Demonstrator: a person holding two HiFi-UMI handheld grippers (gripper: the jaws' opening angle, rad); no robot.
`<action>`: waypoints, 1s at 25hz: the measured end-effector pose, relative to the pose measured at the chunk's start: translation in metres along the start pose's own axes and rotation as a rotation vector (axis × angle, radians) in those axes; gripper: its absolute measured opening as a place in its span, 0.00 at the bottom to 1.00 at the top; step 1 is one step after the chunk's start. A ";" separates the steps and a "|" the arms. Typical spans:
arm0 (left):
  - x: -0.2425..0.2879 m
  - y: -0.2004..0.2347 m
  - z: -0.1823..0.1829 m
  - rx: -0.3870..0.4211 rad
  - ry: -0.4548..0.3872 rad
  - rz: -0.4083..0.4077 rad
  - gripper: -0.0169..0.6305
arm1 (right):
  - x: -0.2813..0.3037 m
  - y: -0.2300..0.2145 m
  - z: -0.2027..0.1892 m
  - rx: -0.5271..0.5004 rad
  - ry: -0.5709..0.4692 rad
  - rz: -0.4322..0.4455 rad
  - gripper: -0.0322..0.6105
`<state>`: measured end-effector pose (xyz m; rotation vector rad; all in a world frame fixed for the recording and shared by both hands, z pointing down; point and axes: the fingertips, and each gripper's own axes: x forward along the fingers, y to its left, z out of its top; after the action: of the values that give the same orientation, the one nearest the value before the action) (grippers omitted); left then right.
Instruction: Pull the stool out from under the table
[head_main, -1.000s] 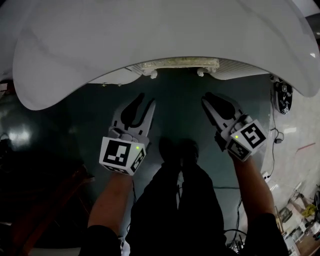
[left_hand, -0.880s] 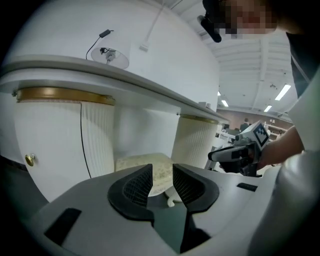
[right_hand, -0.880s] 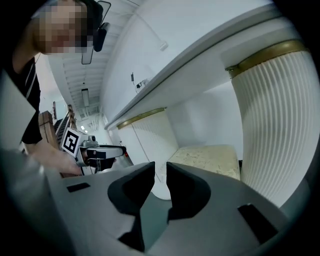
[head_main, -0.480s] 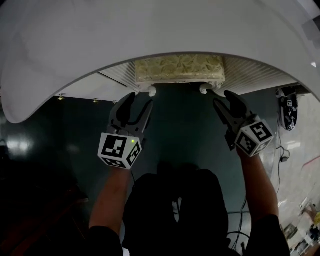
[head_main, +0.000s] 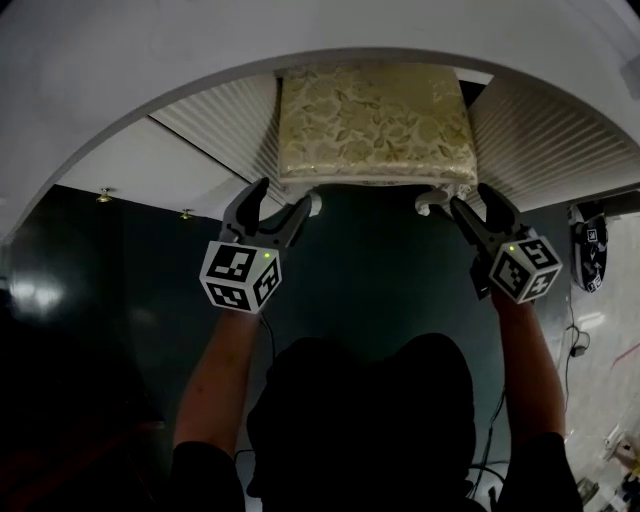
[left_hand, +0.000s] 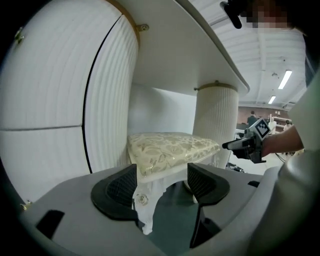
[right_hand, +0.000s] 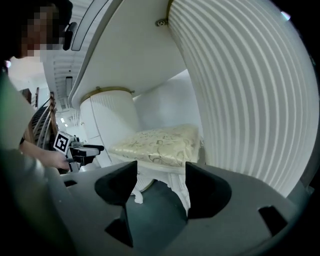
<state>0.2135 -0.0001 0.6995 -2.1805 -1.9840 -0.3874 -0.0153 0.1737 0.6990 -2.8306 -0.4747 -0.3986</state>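
The stool (head_main: 375, 125) has a cream, gold-patterned cushion and white carved legs, and stands under the white table (head_main: 150, 60) between its ribbed pedestals. My left gripper (head_main: 279, 199) sits just in front of the stool's front left corner. In the left gripper view the stool (left_hand: 172, 150) fills the middle, and its front leg (left_hand: 146, 205) shows between the left gripper's (left_hand: 161, 182) jaws, untouched. My right gripper (head_main: 478, 205) is at the front right corner. In the right gripper view the stool (right_hand: 160, 142) lies ahead of the right gripper (right_hand: 161, 180). Both jaws have just been opening and grip nothing.
Ribbed white pedestals (head_main: 220, 115) (head_main: 550, 130) flank the stool closely on both sides. The floor (head_main: 370, 270) is dark green and glossy. A marker-tagged device (head_main: 590, 250) and cables lie at the right. The person's dark clothing fills the bottom of the head view.
Both grippers have dropped and moved in toward the stool's front corners. Their jaws have spread from nearly shut to wide. The stool's whole cushion now shows under the table.
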 end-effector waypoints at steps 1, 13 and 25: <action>0.007 0.003 -0.006 -0.001 -0.005 -0.003 0.51 | 0.005 -0.006 -0.007 -0.003 -0.003 -0.005 0.44; 0.048 0.020 -0.043 -0.089 0.002 -0.035 0.59 | 0.027 -0.049 -0.039 0.031 0.006 -0.075 0.45; 0.060 0.017 -0.031 -0.157 -0.029 -0.080 0.59 | 0.055 -0.048 -0.050 -0.083 0.033 -0.035 0.45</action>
<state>0.2334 0.0463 0.7480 -2.2135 -2.1286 -0.5437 0.0064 0.2189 0.7717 -2.8938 -0.5128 -0.4813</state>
